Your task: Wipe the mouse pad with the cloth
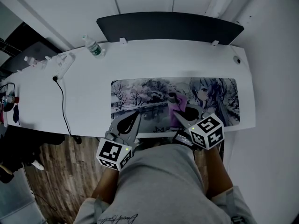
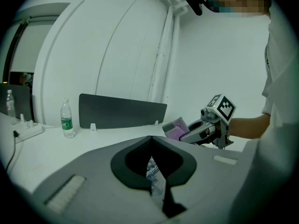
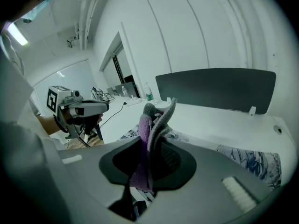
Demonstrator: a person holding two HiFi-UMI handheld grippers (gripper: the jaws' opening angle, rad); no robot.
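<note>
Right gripper [image 1: 181, 113]: clamped on bunched purple cloth [image 3: 148, 125], over the anime-print mouse pad [image 1: 140, 99] on the desk [image 1: 70, 101]. Left gripper [image 1: 132, 121]: jaws together, empty. Risk, we judge: unpinned pad sliding under wiping strokes.

mouse pad [image 1: 145, 99] near edge hidden behind left tongs [image 1: 136, 117], right tongs [image 1: 181, 116]; cloth [image 3: 150, 125] lower part buried in right tongs; bottle [image 1: 94, 46] label unreadable

Right tongs [image 1: 181, 111] clamped; left tongs [image 1: 135, 117] seemingly closed.
</note>
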